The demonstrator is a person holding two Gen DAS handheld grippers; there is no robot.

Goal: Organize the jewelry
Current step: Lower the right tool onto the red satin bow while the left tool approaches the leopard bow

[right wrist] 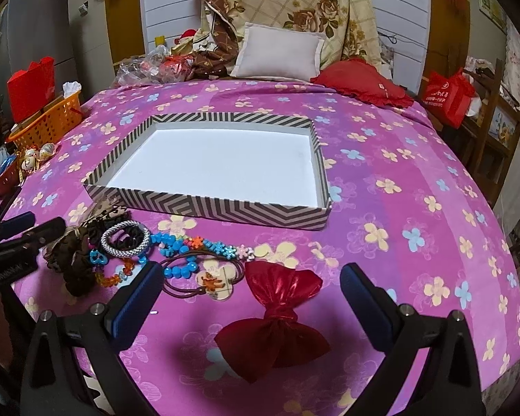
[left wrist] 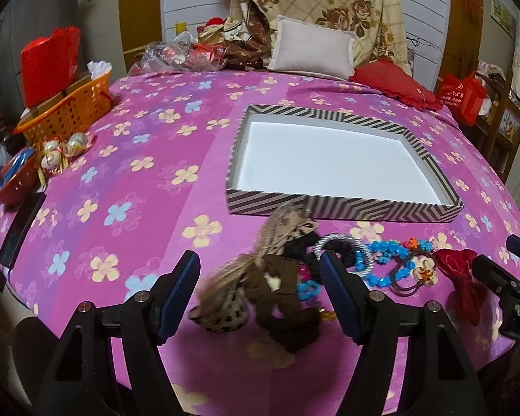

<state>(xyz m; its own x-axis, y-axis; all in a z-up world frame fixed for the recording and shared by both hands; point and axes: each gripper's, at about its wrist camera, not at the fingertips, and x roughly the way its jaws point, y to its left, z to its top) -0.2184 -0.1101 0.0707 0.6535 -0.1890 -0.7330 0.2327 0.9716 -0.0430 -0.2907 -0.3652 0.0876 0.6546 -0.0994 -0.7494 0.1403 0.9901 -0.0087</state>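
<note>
Red bow between spread right tongs

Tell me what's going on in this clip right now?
A person holds two grippers over a bed with a pink flowered sheet, sorting hair accessories and jewelry. The left gripper, open, straddles a blurred pile of brown and leopard scrunchies. The right gripper, also open, hangs over a red bow. Beaded bracelets and a silver bangle lie between them. The striped box behind them holds nothing yet.
</note>
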